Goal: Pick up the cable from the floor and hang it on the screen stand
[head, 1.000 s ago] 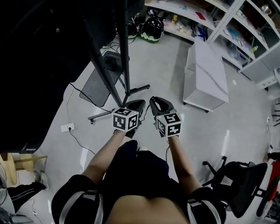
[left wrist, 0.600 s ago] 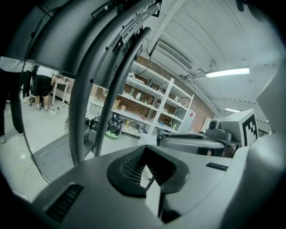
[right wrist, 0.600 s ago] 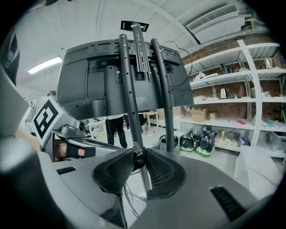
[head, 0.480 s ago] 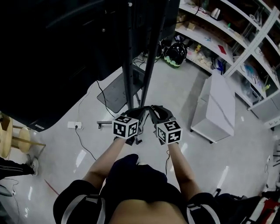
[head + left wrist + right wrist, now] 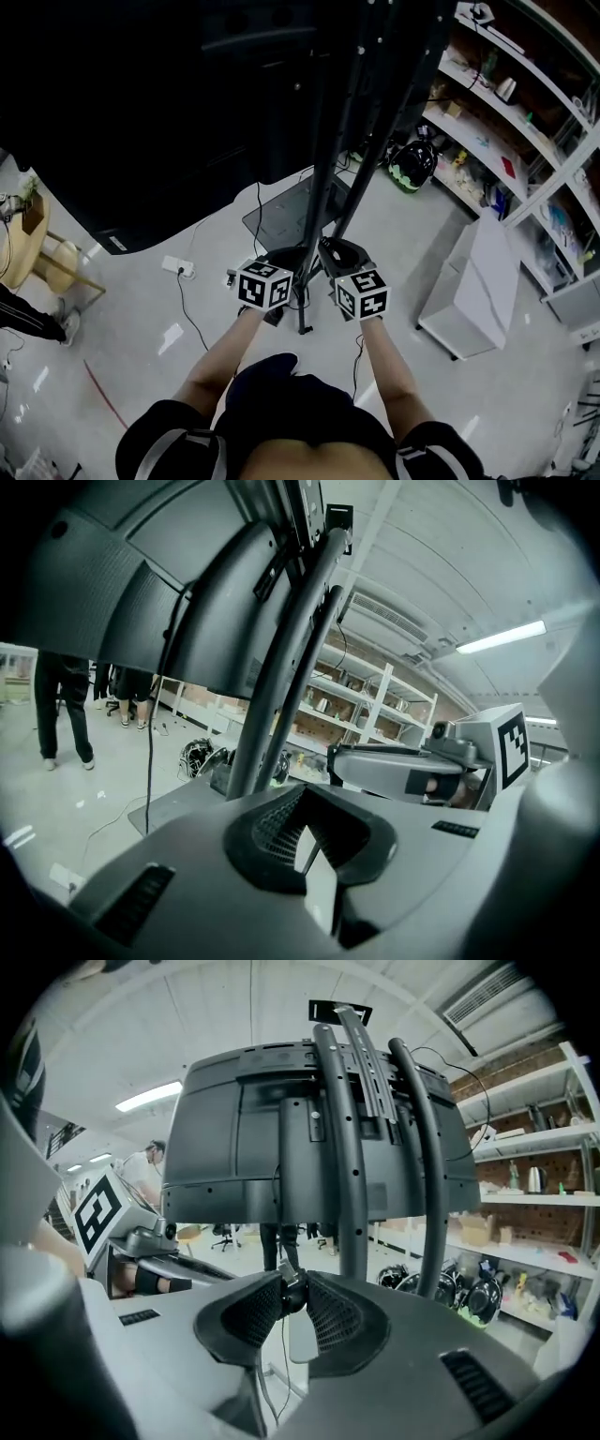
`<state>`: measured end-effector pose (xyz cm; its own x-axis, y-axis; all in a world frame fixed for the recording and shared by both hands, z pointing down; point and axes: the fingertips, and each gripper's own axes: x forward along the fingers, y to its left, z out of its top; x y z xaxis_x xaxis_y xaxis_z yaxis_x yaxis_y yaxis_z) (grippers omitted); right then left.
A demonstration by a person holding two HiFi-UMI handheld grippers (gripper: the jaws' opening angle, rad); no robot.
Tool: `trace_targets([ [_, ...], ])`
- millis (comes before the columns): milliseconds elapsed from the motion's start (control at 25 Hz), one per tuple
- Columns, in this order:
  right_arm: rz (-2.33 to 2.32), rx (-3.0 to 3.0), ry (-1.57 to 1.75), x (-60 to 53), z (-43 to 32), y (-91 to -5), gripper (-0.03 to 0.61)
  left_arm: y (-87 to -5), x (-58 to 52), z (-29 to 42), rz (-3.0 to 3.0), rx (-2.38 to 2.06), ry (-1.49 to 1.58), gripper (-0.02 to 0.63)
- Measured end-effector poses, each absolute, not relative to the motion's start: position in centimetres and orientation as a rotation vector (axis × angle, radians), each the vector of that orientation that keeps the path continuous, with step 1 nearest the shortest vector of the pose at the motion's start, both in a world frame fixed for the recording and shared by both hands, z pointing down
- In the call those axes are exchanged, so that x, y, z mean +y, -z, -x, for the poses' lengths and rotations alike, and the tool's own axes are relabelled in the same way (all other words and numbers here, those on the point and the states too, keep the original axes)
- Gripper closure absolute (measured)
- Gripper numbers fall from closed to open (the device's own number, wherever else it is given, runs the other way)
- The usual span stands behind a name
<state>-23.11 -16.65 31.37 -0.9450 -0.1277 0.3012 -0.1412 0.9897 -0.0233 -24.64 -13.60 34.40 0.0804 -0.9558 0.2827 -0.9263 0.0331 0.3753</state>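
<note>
Right claw (image 5: pixel 292 1290): the two ribbed pads are pressed onto a small dark end piece of the cable (image 5: pixel 282 1354), pinched at the very tips. A thin strand of it hangs straight down beneath the pads.

Left claw (image 5: pixel 305 794): pad tips brought together. A thin dark line shows in the pale gap just behind them, and whether it is pinched cannot be made out.

In the head view the left claw (image 5: pixel 281 265) and right claw (image 5: pixel 336 258) are side by side, close together, tips angled towards each other, each carrying its marker cube nearest the person.

Directly ahead of both claws rise the two curved dark poles of the screen stand (image 5: pixel 349 1166), which pass up between the claw tips in the head view (image 5: pixel 323 187). Above and beyond the claws, the poles carry the dark back of the screen (image 5: pixel 244 1147). Below the claws lies the stand's flat base plate (image 5: pixel 281 211) on the pale floor (image 5: pixel 394 234).

Further right of the right claw stand a white cabinet (image 5: pixel 473 281) and open shelving (image 5: pixel 534 1194), with dark helmets (image 5: pixel 473 1293) at its foot.
</note>
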Motion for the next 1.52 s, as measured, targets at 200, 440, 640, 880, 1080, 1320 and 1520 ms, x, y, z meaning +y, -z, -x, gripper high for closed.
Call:
trace_targets([
  [200,-0.063,-2.847,0.017,-14.2,25.9,-29.9,0.48,-33.6,-11.4,26.3,-1.844,-1.923,0.115,0.611],
  [440,0.04,-2.86,0.02,-12.3,26.7,-29.3,0.48,-33.4,-9.7,26.2,-1.808,-1.951,0.119,0.611],
  [640,0.101,-2.888,0.081,-12.9,27.6,-25.9,0.48,-30.5,-10.4,26.9,-1.84,-1.978,0.097,0.611],
  [880,0.141,-2.936,0.18,-14.9,28.8,-19.5,0.48,-24.2,-12.3,27.8,-1.928,-1.991,0.137,0.611],
  [1080,0.113,-2.959,0.301,-17.2,30.2,-13.7,0.48,-17.8,-13.8,29.3,-2.026,-1.988,0.098,0.611],
  [1320,0.096,-3.001,0.413,-19.4,31.5,-6.3,0.48,-10.7,-15.5,29.5,-2.147,-1.942,0.056,0.611],
  [1520,0.064,-3.053,0.491,-20.8,32.0,-0.1,0.48,-5.4,-16.7,29.2,-2.231,-1.925,0.018,0.611],
])
